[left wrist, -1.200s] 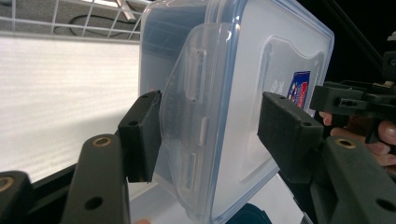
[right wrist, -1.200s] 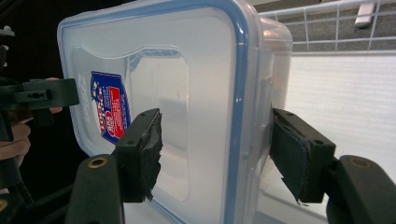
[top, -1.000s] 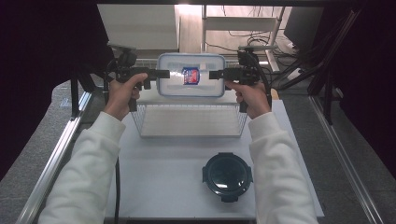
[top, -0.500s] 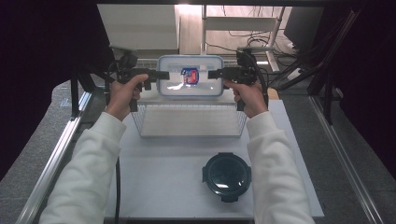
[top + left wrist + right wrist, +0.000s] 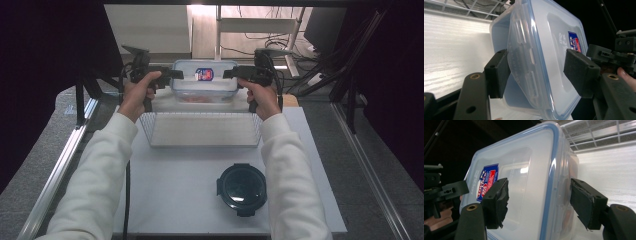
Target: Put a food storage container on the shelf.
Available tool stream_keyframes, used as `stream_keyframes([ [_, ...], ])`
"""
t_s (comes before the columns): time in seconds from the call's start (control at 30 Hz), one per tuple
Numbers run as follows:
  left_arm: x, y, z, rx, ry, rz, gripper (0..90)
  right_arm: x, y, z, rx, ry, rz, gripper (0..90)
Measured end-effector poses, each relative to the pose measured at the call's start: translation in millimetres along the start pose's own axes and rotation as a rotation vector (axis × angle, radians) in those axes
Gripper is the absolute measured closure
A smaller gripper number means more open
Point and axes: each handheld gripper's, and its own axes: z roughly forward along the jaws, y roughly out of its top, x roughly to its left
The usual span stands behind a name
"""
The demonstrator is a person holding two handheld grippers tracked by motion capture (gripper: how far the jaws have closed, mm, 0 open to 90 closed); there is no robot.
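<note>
A clear rectangular food container (image 5: 205, 82) with a blue-edged lid and a red and blue label is held up between both grippers, beyond the far side of the wire basket (image 5: 200, 129). My left gripper (image 5: 175, 74) clamps its left end and my right gripper (image 5: 231, 74) its right end. In the left gripper view the jaws (image 5: 539, 72) straddle the container (image 5: 536, 50), one pad on the lid, one on the base. The right gripper view shows the same hold (image 5: 539, 202) on the container (image 5: 529, 182). Something reddish shows faintly inside.
The wire basket stands on the white table (image 5: 175, 200), just below and in front of the container. A round dark lidded container (image 5: 242, 189) sits near the table's front right. Metal rails run along both table sides, and cables and frames stand behind.
Both hands and the container have stayed almost where they were, rising only slightly. The grip at both ends is unchanged.
</note>
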Motion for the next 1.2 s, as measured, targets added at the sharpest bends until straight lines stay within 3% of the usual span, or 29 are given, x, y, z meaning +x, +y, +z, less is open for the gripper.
stream_keyframes([
  [0.3, 9.4, 0.4, 5.2, -0.008, -0.026, -0.032, 35.1, -5.9, 2.2, 8.2, 0.001, 0.001, 0.056, 30.4],
  [0.43, 9.3, -0.1, 5.1, -0.007, -0.025, -0.021, 34.7, -5.5, 2.0, 8.4, -0.001, -0.001, 0.046, 29.5],
  [0.5, 8.6, -1.4, 6.0, -0.016, -0.025, -0.007, 33.4, -4.6, 0.0, 9.8, -0.006, 0.003, 0.017, 25.1],
  [0.6, 1.4, -3.9, 4.9, -0.046, 0.042, 0.059, 26.3, 2.1, -4.2, 11.6, -0.020, -0.033, -0.034, 13.4],
  [0.63, -1.4, -4.8, 2.9, -0.061, 0.053, 0.076, 21.8, 9.4, -7.5, 8.0, -0.050, -0.060, -0.061, 9.0],
  [0.67, -4.0, -5.8, 0.2, -0.075, 0.059, 0.094, 21.8, 9.4, -7.5, 8.0, -0.050, -0.060, -0.061, 9.0],
  [0.87, -20.7, -23.4, -20.9, -0.139, 0.137, 0.232, 16.8, 20.7, -21.1, -10.8, -0.110, -0.122, -0.173, 4.5],
  [0.93, -24.4, -34.9, -28.1, -0.145, 0.120, 0.271, 17.1, 20.3, -27.1, -17.1, -0.116, -0.129, -0.209, 4.6],
  [1.03, -27.6, -50.5, -37.0, -0.143, 0.108, 0.329, 17.4, 18.5, -39.1, -25.6, -0.119, -0.102, -0.254, 7.5],
  [1.2, -31.4, -82.0, -54.4, -0.156, 0.088, 0.387, 17.9, 18.2, -64.3, -43.7, -0.150, -0.064, -0.343, 11.0],
])
